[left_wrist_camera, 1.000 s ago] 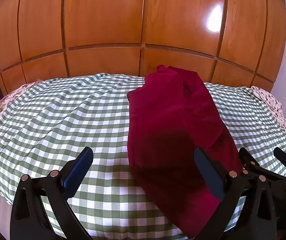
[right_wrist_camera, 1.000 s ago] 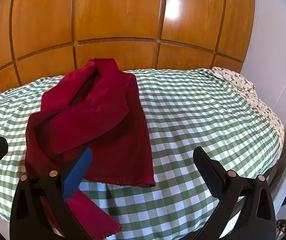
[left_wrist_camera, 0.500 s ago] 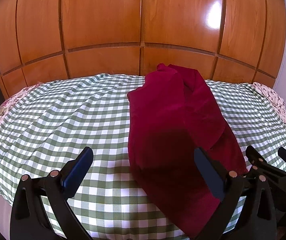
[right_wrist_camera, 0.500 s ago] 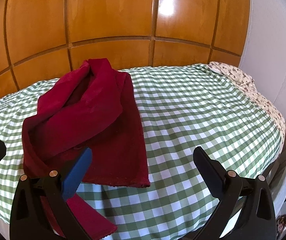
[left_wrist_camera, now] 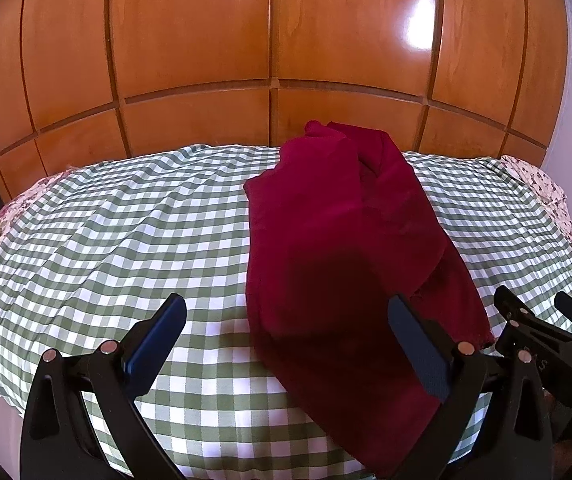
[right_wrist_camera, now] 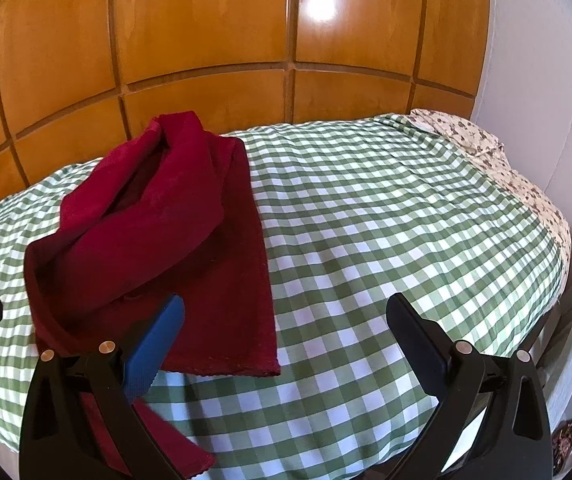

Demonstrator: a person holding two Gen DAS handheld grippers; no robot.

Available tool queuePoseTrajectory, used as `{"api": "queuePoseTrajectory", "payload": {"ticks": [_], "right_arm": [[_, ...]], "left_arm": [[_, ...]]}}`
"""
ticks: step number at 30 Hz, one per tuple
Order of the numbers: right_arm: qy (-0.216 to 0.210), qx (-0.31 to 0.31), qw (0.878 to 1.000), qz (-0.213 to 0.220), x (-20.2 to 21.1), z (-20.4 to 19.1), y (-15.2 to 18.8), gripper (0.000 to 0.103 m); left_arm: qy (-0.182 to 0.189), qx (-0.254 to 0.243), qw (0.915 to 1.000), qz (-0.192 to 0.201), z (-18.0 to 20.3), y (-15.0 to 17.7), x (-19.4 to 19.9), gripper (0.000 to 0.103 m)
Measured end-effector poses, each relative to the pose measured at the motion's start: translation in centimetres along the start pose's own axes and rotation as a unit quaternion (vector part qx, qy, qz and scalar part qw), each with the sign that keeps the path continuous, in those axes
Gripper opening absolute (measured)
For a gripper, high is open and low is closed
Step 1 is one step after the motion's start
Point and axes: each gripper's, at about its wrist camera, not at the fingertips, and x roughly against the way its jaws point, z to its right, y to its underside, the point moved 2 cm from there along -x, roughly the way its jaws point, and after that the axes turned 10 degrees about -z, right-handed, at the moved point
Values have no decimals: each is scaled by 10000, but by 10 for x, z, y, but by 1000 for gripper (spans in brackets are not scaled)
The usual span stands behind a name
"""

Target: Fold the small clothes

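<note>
Left wrist view: the left gripper [left_wrist_camera: 286, 332] is hovering spread wide, gripping nothing, above the green checked bedcover [left_wrist_camera: 125, 240]. The crumpled dark red garment [left_wrist_camera: 346, 240] is lying there. The right gripper [right_wrist_camera: 283, 332] is gaping too, empty-handed.

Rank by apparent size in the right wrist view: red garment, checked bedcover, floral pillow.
1. checked bedcover
2. red garment
3. floral pillow, though farthest from the camera and partly seen, so its true size is unsure.

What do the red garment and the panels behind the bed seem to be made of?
Red garment: probably soft matte knit or fleece; it slumps in thick folds without shine. Panels: seemingly varnished wood or veneer; visible grain, glossy light reflection.
</note>
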Motion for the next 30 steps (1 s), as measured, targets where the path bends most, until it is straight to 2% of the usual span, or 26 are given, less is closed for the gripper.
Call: {"api": "queuePoseTrajectory", "payload": {"ticks": [10,14,16,19,21,22,23,24,25,26,27,28,29,30], "right_arm": [[58,-130,9998,-144,-13,12,-1,100],[122,-201,9995,-210,-20,19,-2,100],[125,-223,9994,-231,-22,21,-3,100],[68,-210,9995,-230,-23,23,-3,100],[29,-199,9995,-245,-24,23,-4,100],[-19,-196,9994,-269,-26,23,-5,100],[-87,-191,9994,-289,-27,22,-5,100],[-170,-197,9992,-300,-28,22,-6,100],[-345,-221,9986,-336,-29,22,-8,100],[-533,-247,9976,-377,-29,21,-9,99],[-762,-273,9958,-419,-30,19,-11,91],[-980,-275,9937,-458,-30,17,-13,77],[-1289,-251,9898,-546,-32,12,-15,72],[-1573,-242,9850,-670,-35,6,-17,65]], "left_arm": [[146,-237,9995,-170,14,-6,-10,100],[738,-338,9954,-511,26,-12,-22,100],[812,-394,9940,-612,31,-12,-29,98],[724,-593,9919,-862,41,-8,-47,78],[882,-591,9867,-1228,42,-2,-63,70],[927,-585,9856,-1288,43,-1,-66,59],[884,-638,9851,-1331,43,2,-70,44],[843,-700,9847,-1355,42,4,-73,37],[920,-705,9840,-1350,39,4,-72,26],[1022,-666,9836,-1327,35,3,-70,20],[1151,-602,9826,-1328,28,2,-67,17],[1318,-491,9810,-1334,20,1,-63,14],[1542,-331,9788,-1310,9,-2,-56,8],[1695,-205,9773,-1252,-1,-5,-49,8]]}}
